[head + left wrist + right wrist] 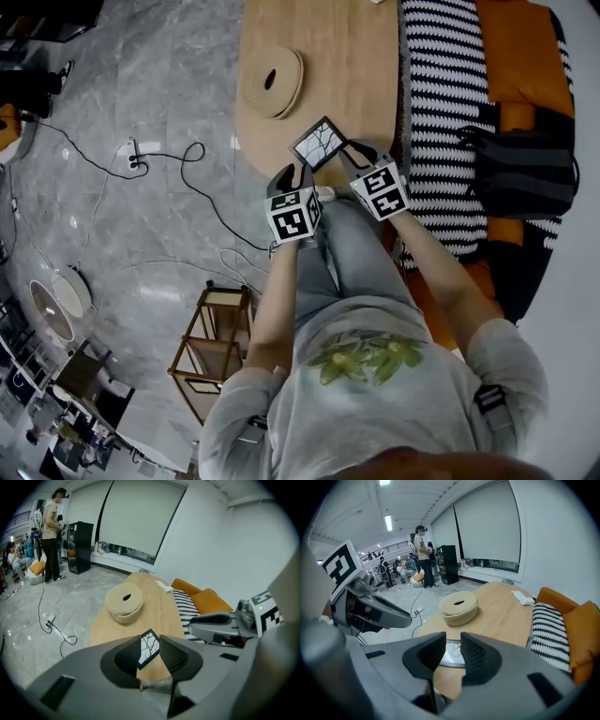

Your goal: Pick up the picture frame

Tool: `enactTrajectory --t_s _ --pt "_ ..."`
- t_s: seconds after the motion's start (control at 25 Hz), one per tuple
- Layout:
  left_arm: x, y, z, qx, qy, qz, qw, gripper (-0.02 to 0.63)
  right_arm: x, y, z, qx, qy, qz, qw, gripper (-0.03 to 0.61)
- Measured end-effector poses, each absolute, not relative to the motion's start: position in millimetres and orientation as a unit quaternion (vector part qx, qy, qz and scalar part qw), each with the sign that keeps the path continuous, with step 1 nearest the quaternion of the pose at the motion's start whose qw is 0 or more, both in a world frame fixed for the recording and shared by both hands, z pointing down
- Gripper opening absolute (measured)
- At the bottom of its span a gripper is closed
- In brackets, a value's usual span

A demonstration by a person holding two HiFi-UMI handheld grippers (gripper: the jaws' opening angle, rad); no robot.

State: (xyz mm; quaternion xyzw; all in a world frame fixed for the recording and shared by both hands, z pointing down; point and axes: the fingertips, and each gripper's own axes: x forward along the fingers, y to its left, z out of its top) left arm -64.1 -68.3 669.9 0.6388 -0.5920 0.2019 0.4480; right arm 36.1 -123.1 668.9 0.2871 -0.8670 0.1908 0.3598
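The picture frame is small and black-edged, with a white branch pattern. It lies flat near the front edge of the oval wooden table. My left gripper hangs just short of the frame's near left corner and my right gripper at its right side. In the left gripper view the left gripper stands open and the frame shows through the gap, farther off. The right gripper is open too, with the frame below and beyond its fingers. Neither touches the frame.
A beige woven ring-shaped basket sits on the table behind the frame. A black-and-white striped cushion, an orange sofa and a black bag lie to the right. A wooden rack and a cable with power strip are on the floor.
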Motion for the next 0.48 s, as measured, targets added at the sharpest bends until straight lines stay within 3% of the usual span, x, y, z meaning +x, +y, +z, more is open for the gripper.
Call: enactTrajectory --t_s 0.48 --pt "-70 -73 741 0.627 -0.596 0.209 0.456 0.123 34 -128 734 0.283 -0.863 0.191 0.374 0.107"
